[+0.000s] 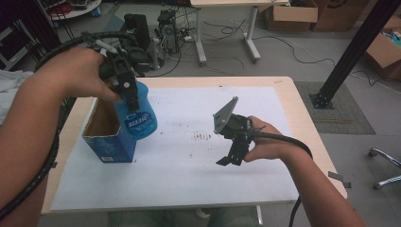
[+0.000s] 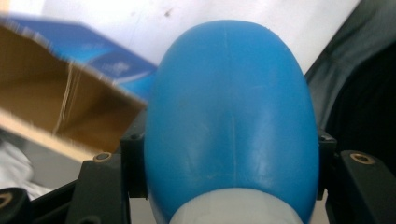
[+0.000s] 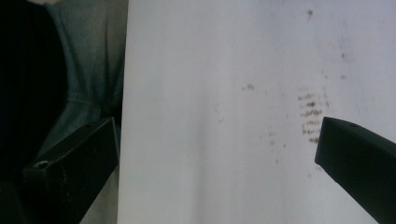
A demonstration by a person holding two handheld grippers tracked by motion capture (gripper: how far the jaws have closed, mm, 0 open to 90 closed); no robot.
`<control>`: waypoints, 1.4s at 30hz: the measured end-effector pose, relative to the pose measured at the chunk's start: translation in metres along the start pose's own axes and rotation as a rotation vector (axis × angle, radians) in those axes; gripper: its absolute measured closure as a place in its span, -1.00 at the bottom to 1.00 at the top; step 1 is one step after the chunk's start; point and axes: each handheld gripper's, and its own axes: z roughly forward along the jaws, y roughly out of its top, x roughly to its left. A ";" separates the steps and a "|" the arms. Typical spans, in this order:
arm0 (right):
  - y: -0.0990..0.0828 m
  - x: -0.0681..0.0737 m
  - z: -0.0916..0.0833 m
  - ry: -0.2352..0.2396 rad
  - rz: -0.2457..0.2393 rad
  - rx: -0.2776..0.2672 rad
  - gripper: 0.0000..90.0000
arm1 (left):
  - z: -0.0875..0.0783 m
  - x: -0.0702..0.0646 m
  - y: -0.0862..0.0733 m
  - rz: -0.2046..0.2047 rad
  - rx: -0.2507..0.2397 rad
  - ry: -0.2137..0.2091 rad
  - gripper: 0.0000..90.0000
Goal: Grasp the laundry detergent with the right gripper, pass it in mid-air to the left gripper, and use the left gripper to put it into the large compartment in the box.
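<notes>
- The left gripper (image 1: 126, 90) holds a blue bottle (image 1: 136, 113) up in the air.
- Its jaws are closed tight on the bottle, one on each side of it.
- In the left gripper view the blue bottle (image 2: 231, 121) sits right between the two black jaws, and its pale neck is at the bottom, close to the camera.
- The bottle hangs down from the jaws, with its round fat end lowest.
- A blue cardboard box (image 1: 108, 137) stands on the surface, just under and beside the left jaws.
- The box is open on top and brown inside.
- The bottle is beside the open top of the box, over its right edge.
- The right gripper (image 1: 230, 161) is well apart from the bottle and the box.
- Its jaws are wide open and there is nothing between them.
- The right jaws point down at the white surface (image 1: 189, 165).
- In the right gripper view, small brown marks (image 3: 310, 114) on the white surface (image 3: 210, 140) lie just by one of the jaws.
</notes>
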 end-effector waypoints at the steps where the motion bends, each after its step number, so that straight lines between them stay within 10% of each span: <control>1: -0.001 0.000 -0.001 -0.001 0.002 0.026 -1.00 | -0.003 0.004 -0.002 -0.035 0.002 -0.004 -0.14; 3: -0.004 -0.001 -0.001 0.002 0.003 0.086 -1.00 | -0.013 0.013 -0.007 -0.150 0.008 -0.015 -0.14; 5: -0.007 -0.001 0.001 0.014 0.005 0.129 -1.00 | -0.015 0.015 -0.009 -0.172 0.013 -0.015 -0.14; 19: -0.016 0.001 0.001 0.050 -0.033 0.259 -1.00 | -0.041 0.054 -0.036 -0.679 0.059 -0.118 -0.14; 29: -0.021 0.003 -0.003 0.046 -0.045 0.265 -1.00 | -0.037 0.078 -0.055 -0.864 0.045 -0.105 -0.14; 42: -0.026 0.003 -0.004 0.037 -0.024 0.245 -1.00 | 0.013 0.101 -0.058 -0.897 0.048 -0.077 -0.14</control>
